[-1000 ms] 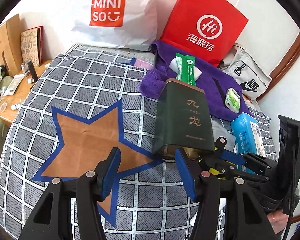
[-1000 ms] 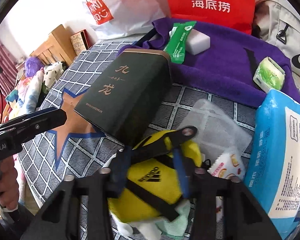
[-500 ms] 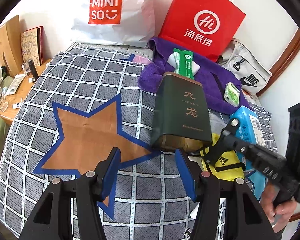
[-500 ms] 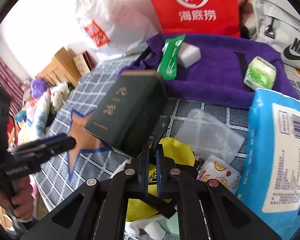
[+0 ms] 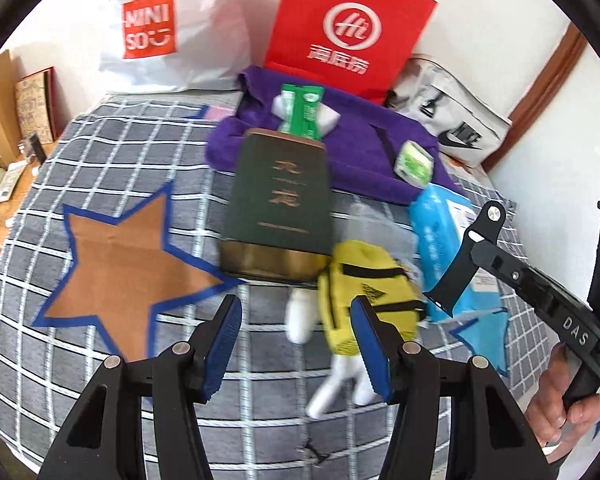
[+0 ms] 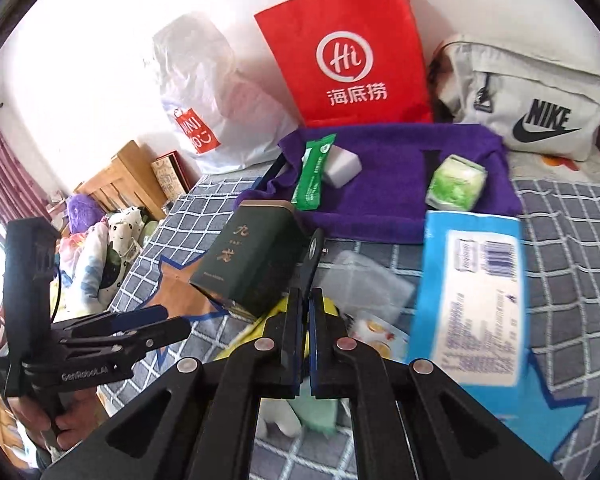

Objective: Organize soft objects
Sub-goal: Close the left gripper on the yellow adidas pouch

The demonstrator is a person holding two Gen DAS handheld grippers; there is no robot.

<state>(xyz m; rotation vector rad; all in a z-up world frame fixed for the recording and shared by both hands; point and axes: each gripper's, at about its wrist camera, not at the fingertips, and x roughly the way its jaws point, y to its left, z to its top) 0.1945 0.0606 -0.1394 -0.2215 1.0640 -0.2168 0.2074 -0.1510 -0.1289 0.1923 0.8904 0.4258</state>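
My right tool (image 6: 305,312) is clamped shut on the black strap of the yellow pouch (image 5: 364,288) beside the dark tin (image 5: 278,204); my left tool (image 5: 296,344) hangs half-open, empty. Next I judge: carry the pouch clear.

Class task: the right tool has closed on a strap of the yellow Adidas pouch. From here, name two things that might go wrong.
1. The right tool pinches only a thin black strap of the yellow Adidas pouch; it may slip out.
2. The pouch touches the dark green tin; lifting may drag or nudge it.
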